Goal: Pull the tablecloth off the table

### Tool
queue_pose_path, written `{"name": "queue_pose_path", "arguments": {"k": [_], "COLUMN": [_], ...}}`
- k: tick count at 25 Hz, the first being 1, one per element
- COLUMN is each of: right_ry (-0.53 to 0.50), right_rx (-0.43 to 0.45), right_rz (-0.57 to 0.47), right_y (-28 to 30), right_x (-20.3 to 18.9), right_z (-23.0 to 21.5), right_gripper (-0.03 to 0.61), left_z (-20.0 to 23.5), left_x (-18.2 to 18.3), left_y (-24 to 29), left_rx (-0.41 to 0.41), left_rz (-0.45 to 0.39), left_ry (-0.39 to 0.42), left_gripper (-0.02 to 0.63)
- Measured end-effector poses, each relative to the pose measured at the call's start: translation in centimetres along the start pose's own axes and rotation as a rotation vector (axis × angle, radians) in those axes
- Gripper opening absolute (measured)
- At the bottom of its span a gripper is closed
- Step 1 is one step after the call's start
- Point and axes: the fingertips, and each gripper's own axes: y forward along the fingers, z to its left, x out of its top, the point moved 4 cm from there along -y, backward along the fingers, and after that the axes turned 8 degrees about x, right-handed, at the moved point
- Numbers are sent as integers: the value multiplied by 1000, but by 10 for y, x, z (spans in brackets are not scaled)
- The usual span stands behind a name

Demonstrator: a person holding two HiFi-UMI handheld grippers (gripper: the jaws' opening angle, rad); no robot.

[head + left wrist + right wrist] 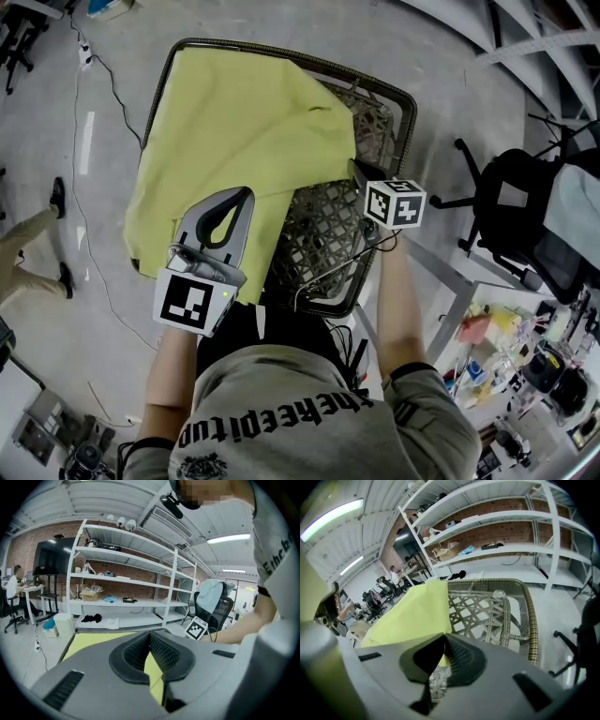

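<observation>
A yellow-green tablecloth (239, 122) covers the left and far part of a dark wicker table (405, 105), and its right near part lies bare. The cloth's near left edge hangs over the table's side. My left gripper (242, 195) is shut on the cloth near that edge; in the left gripper view the cloth (91, 641) runs in between the closed jaws of the left gripper (150, 634). My right gripper (354, 169) is shut on the cloth's pulled-back corner. In the right gripper view the cloth (415, 616) is pinched at the tips of the right gripper (444, 638), over the open weave (487, 613).
A black office chair (525, 202) stands to the right of the table, and a cluttered white desk (520, 361) sits at the near right. A cable (105, 80) trails over the floor on the left, beside a person's legs (33, 244). White shelving (126, 581) stands beyond the table.
</observation>
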Motion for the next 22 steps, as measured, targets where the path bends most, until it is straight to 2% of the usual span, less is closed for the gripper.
{"name": "queue_pose_path", "arguments": {"k": [4, 11, 16, 22], "right_ry": [6, -87, -99, -114], "right_rx": [76, 155, 166, 121], "right_rz": [-108, -214, -279, -308], "right_y": [-16, -35, -37, -34], "right_x": [21, 57, 76, 98], "right_z": [18, 61, 98, 138], "right_gripper": [20, 20, 18, 18], "left_z": [0, -4, 9, 34], "left_x": [1, 7, 2, 9], "left_y": [-7, -27, -35, -39], "left_rx": [12, 20, -15, -101], "left_rz": [-12, -46, -58, -104], "left_ry": [7, 19, 44, 43], "left_gripper": [14, 14, 14, 14]}}
